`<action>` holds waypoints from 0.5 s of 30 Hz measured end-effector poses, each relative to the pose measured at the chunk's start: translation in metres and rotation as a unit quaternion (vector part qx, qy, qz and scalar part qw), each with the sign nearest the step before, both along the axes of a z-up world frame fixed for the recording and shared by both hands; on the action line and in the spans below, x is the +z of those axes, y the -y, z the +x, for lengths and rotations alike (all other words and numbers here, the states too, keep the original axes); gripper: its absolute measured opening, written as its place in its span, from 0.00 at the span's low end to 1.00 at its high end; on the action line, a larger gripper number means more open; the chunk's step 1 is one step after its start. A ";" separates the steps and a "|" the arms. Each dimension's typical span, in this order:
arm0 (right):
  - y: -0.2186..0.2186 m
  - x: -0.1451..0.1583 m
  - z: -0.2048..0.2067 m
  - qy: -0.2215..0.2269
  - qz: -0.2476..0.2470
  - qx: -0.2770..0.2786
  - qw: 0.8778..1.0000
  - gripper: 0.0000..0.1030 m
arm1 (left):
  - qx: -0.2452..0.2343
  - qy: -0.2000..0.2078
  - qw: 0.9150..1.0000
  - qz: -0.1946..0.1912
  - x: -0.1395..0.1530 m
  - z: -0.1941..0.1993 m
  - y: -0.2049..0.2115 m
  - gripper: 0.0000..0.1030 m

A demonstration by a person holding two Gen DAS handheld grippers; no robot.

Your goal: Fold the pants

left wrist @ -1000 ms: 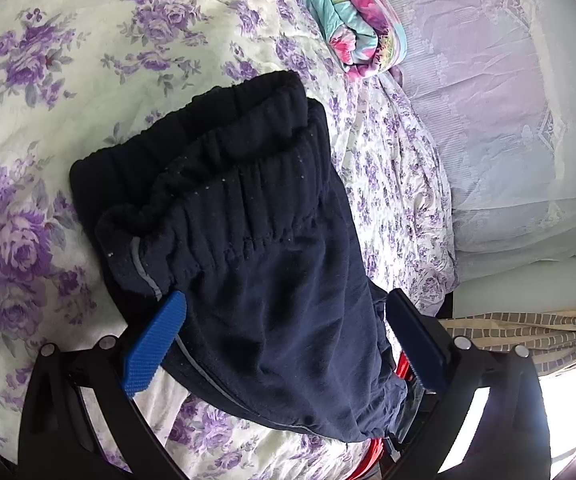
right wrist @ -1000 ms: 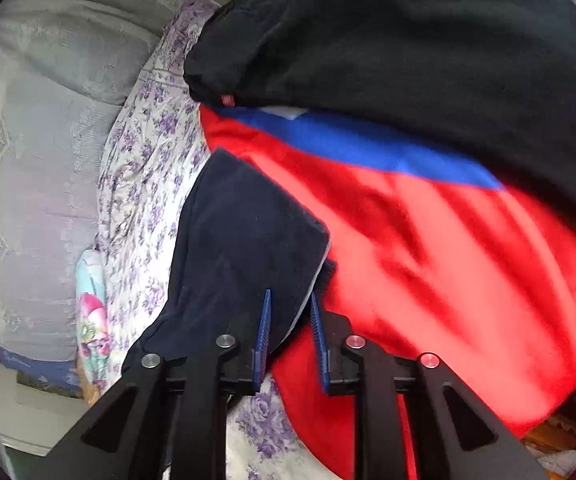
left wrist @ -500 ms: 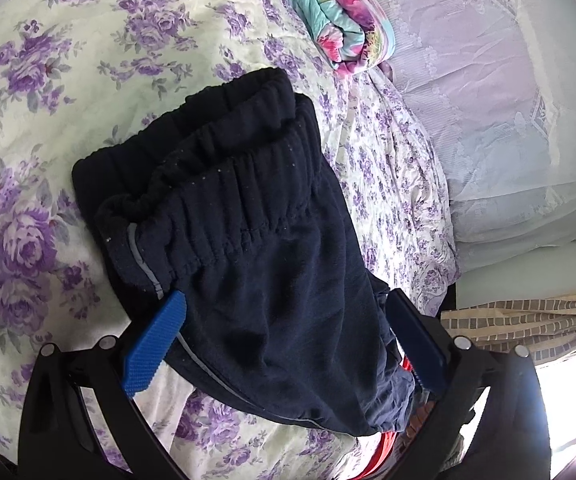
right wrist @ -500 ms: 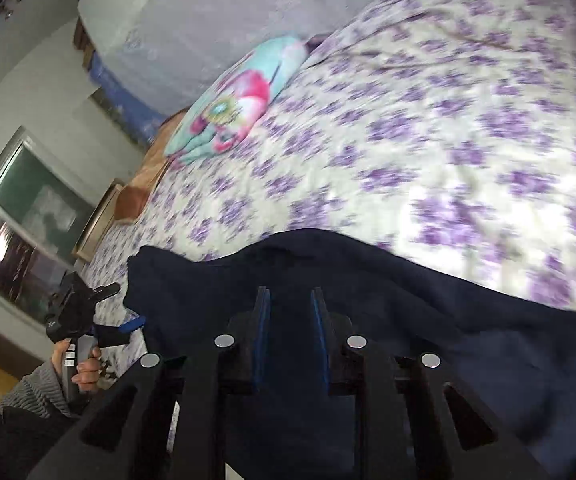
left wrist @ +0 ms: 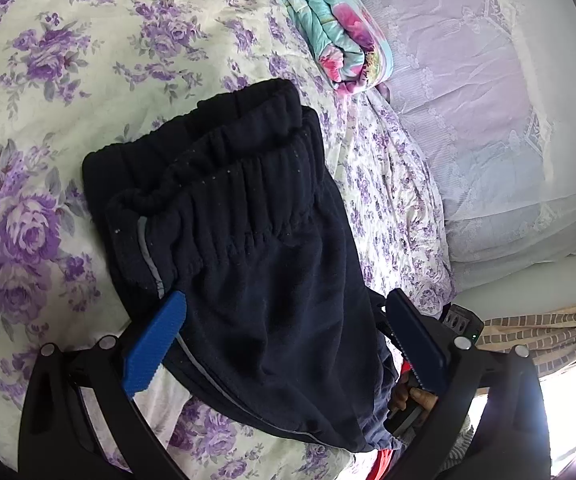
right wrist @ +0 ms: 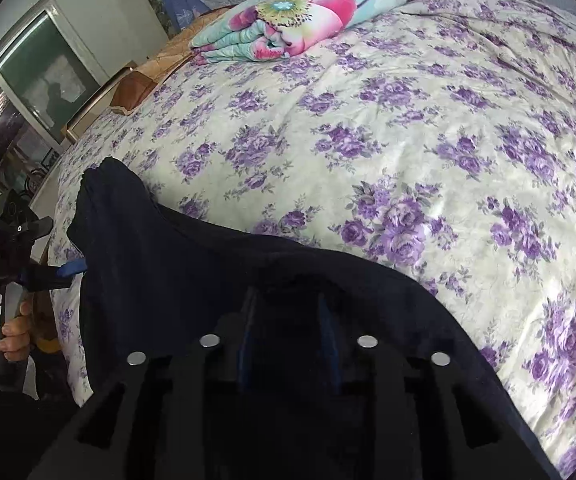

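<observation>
Dark navy pants (left wrist: 248,240) lie folded on the purple-flowered bedsheet (left wrist: 68,60), elastic waistband toward the far end. My left gripper (left wrist: 284,340) is open wide, one blue finger at each side of the near part of the pants. In the right wrist view the pants (right wrist: 168,280) drape over and in front of my right gripper (right wrist: 288,320). Its jaws are opening, with dark cloth lying loose between the fingers. The left gripper (right wrist: 68,270), held by a hand (right wrist: 12,320), shows at the pants' left edge.
A folded turquoise and pink quilt (left wrist: 328,32) lies at the far end of the bed, and it shows again as the quilt (right wrist: 288,20). Pale lace cloth (left wrist: 488,120) hangs along the bed's right side. A window (right wrist: 36,80) stands beyond the bed. Open flowered sheet (right wrist: 448,140) stretches right.
My right gripper swung from the person's red and black jacket over to the bed, rolling as it went, with the pants' cloth in it. Its fingers have since parted. The left gripper barely moved.
</observation>
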State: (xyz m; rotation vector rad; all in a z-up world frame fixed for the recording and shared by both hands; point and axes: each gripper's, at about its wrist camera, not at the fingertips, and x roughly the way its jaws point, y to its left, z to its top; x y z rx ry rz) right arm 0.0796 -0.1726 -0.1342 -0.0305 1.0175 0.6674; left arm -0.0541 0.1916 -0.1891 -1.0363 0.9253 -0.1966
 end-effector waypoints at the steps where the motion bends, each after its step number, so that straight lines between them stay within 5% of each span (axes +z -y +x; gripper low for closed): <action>1: -0.001 0.002 0.001 0.009 -0.004 0.005 1.000 0.39 | 0.001 -0.001 1.000 0.001 0.000 0.000 0.000 0.95; 10: -0.003 -0.024 0.028 -0.059 0.011 0.042 0.997 0.37 | 0.004 -0.003 1.000 -0.002 0.000 0.000 0.000 0.95; 15: -0.020 -0.003 0.017 -0.019 -0.019 0.087 0.996 0.12 | 0.002 -0.004 1.000 -0.007 0.000 0.000 -0.001 0.95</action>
